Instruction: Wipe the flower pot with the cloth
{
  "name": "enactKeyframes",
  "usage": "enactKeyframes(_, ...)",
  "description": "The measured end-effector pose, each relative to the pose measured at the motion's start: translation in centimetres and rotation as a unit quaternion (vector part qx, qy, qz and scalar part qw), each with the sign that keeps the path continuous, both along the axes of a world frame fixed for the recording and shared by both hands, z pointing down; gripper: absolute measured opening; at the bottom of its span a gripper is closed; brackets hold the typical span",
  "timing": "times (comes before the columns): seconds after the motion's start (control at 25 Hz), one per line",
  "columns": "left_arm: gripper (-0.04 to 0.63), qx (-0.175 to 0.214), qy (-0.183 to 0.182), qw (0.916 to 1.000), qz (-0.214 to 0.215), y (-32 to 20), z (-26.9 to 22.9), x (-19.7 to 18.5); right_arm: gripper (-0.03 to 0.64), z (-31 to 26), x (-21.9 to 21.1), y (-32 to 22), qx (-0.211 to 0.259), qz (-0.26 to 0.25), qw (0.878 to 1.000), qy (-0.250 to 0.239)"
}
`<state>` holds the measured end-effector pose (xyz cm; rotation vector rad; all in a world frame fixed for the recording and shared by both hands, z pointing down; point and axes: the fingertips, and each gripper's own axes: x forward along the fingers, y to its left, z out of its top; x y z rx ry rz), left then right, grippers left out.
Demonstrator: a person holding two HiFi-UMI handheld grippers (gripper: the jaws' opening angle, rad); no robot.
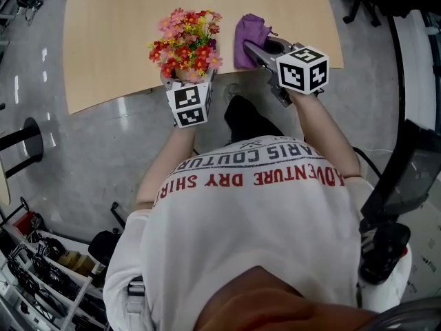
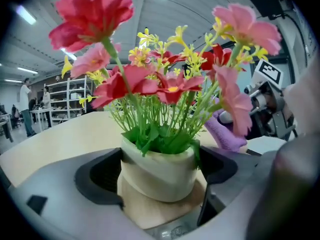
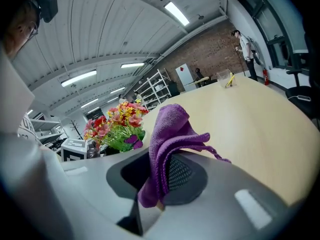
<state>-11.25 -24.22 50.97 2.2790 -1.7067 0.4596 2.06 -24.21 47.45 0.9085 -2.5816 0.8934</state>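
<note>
Left gripper view is showing me my left claw [image 2: 158, 184] clamping the cream flower pot [image 2: 159, 170], one jaw pressing on each side of its body. Red, pink and yellow flowers [image 2: 165, 84] are standing up out of the pot and filling most of that view. In the right gripper view my right claw [image 3: 161, 178] is pinching a purple cloth [image 3: 170, 129], jaws nearly together, with the fabric bunching up above them. From the head view, I am holding the pot at the near edge of the tabletop [image 1: 117, 33]. The cloth is sitting just right of the pot's flowers, near them but apart. The right claw's marker cube [image 1: 303, 67] is hovering right of the pot, past the tabletop's edge. I am unable to tell whether the pot is resting on the tabletop or hanging just above it.
</note>
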Motion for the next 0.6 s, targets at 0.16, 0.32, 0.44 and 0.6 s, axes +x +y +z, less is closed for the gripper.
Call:
enactKeyframes(0.16, 0.489, 0.011, 0.008, 0.9960, 0.088, 0.4, -0.6, -0.3, 0.041, -1.0, -1.3, -0.6, 0.000, -0.018, 1.000, -0.011)
enactKeyframes(0.32, 0.489, 0.011, 0.013, 0.9863, 0.164, 1.0, -1.5, -1.1, 0.040, -1.7, -2.9, -0.8, -0.003, -0.041, 0.999, -0.026)
enactKeyframes(0.44, 0.489, 0.006, 0.012, 0.9767, 0.214, 1.2, -1.9, -2.4, 0.041, -2.3, -4.8, -1.3, -0.006, -0.067, 0.997, -0.034)
enactKeyframes(0.6, 0.489, 0.001, 0.011, 0.9640, 0.266, 0.3, -0.5, -0.7, 0.040, -0.8, -4.1, -3.5, -0.011, -0.101, 0.994, -0.046)
